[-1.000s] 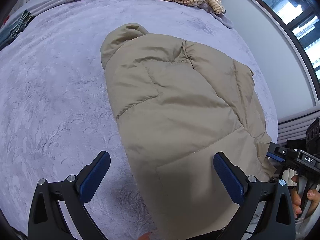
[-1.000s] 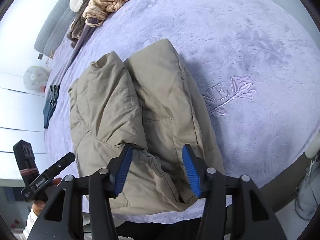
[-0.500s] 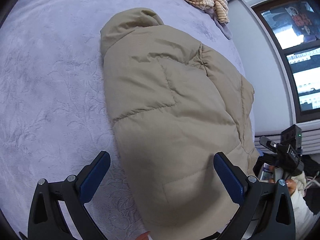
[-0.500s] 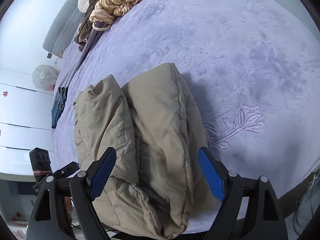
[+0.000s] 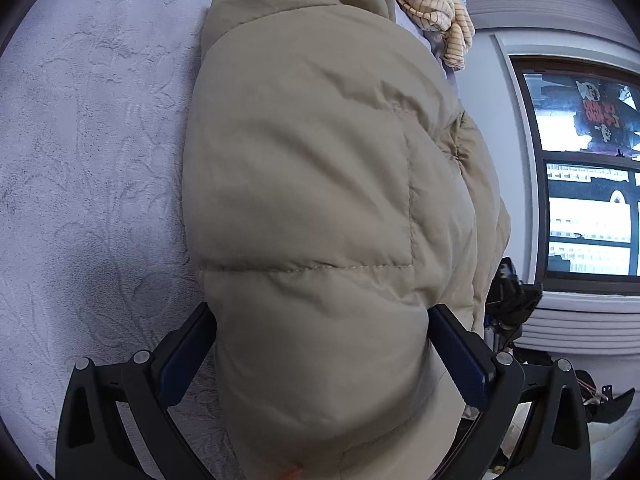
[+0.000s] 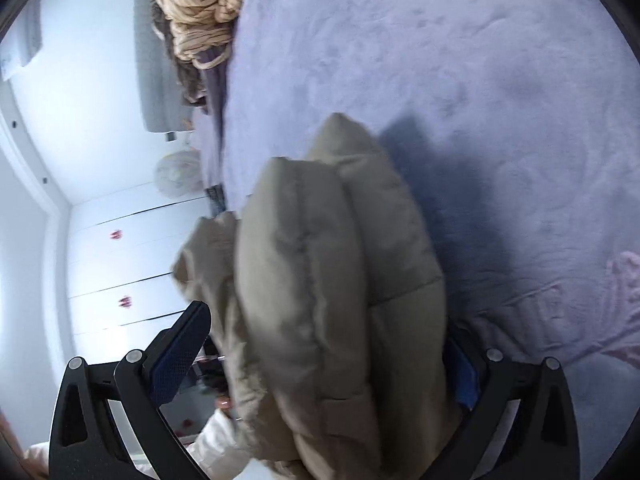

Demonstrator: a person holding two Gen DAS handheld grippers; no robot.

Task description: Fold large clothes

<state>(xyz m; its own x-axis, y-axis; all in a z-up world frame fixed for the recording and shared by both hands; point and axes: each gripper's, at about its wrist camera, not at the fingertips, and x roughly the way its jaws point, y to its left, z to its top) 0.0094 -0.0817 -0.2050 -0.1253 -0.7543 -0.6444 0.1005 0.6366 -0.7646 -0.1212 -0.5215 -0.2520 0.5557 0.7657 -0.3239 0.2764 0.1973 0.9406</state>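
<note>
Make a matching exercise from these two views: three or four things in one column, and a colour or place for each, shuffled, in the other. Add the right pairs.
Things:
1. puffer jacket
2. bedspread
3. striped garment
4. window

Descriptions:
A. cream with thin dark stripes, bunched at the far end of the bed
B. lavender, with an embossed pattern
C. off the bed, in the wall to the right in the left wrist view
D. khaki, quilted, bulging between the left tool fingers

Pairs: 1-D, 2-B, 3-A, 4-C
</note>
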